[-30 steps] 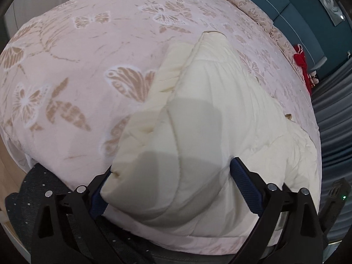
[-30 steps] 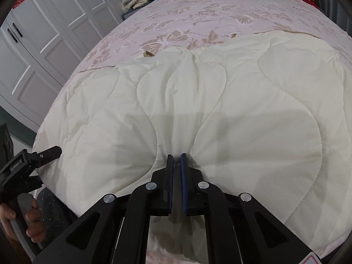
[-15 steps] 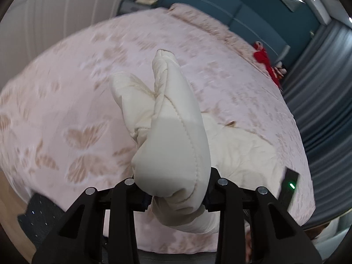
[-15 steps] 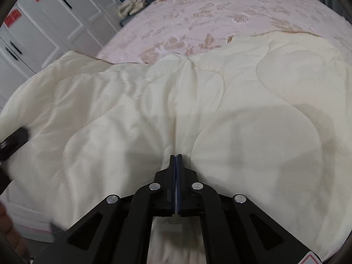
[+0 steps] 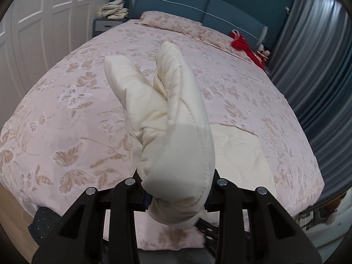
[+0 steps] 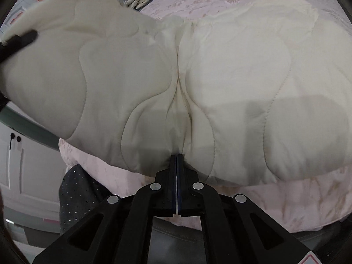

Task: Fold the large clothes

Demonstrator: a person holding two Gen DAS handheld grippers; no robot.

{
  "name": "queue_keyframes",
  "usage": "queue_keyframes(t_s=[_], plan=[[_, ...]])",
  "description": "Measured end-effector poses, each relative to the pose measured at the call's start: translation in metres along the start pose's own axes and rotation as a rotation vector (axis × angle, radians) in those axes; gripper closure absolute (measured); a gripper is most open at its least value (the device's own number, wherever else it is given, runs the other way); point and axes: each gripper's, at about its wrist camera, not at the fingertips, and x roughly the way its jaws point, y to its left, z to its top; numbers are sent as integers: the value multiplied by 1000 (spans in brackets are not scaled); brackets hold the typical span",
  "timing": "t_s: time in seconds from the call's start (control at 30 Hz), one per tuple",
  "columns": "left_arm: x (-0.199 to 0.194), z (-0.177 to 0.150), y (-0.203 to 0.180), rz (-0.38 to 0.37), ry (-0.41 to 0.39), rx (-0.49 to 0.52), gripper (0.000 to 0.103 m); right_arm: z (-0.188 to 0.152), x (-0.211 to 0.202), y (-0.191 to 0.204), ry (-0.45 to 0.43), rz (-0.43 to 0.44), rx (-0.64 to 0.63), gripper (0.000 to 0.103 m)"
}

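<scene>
Left tongs (image 5: 177, 194) clamp a bunched corner of the cream quilted cover (image 6: 242, 77), raised above the bed (image 5: 66, 121) for folding. Right tongs (image 6: 176, 165) pinch its near edge shut, anchoring it.

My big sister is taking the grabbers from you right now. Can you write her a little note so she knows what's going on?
Left hand-held gripper: shut on a bunched corner of the cream quilt, lifted off the bed.
Right hand-held gripper: jaws shut tight at the quilt's near edge; whether any cloth is pinched between them cannot be told.
Quilt: the rest lies spread on the pink butterfly bedspread.
Done: corner picked up.
Left: probably carry the lifted corner across, lay it flat, smooth it, then fold again.
</scene>
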Motion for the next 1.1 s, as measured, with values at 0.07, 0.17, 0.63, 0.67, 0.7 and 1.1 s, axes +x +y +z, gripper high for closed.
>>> queue_keyframes(t_s=[0.07,0.17,0.63,0.67,0.7,1.1], plan=[[1,-5,-14,-13,9,31,72,0,8,-4,6,10,7,103],[4,-11,-38,-37,23,72,72,-1,13,-9,4,36,37,103],[76,-34,-162,-96,156,272,72,-24,-109,-57,-82,-81,99,103],[80,-36,-167,-95,166,279,72,-27,-114,-63,-85,-97,104,103],[86,-39,-173,-92,177,287,72,-27,-122,-72,-91,-113,118,103],[138,-73,-213,-6,264,353,72,-28,-157,-135,-158,-158,244,103]])
